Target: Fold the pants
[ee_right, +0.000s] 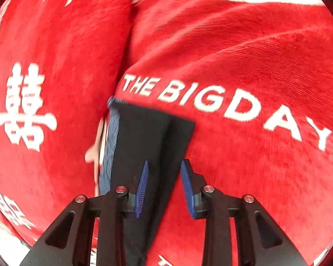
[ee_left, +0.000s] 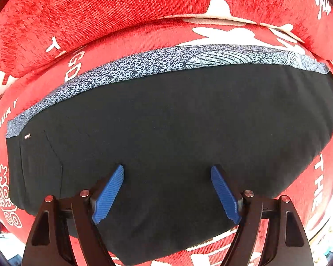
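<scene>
The black pants (ee_left: 166, 122) lie folded flat on the red cover, with a blue-and-white speckled band (ee_left: 144, 63) along their far edge. My left gripper (ee_left: 167, 170) is open just above the near part of the pants, blue pads spread wide. In the right wrist view a narrow end of the pants (ee_right: 144, 137) runs away from me between the fingers. My right gripper (ee_right: 164, 166) is open around that end, the left pad (ee_right: 142, 188) over the cloth, the right pad (ee_right: 187, 188) at its edge, nothing pinched.
A red plush cover (ee_right: 244, 51) with white lettering "THE BIG DAY" lies under the pants. A red cushion (ee_left: 122, 6) rises behind the pants. Another red cushion (ee_right: 44, 66) with white characters stands left of the pants' end.
</scene>
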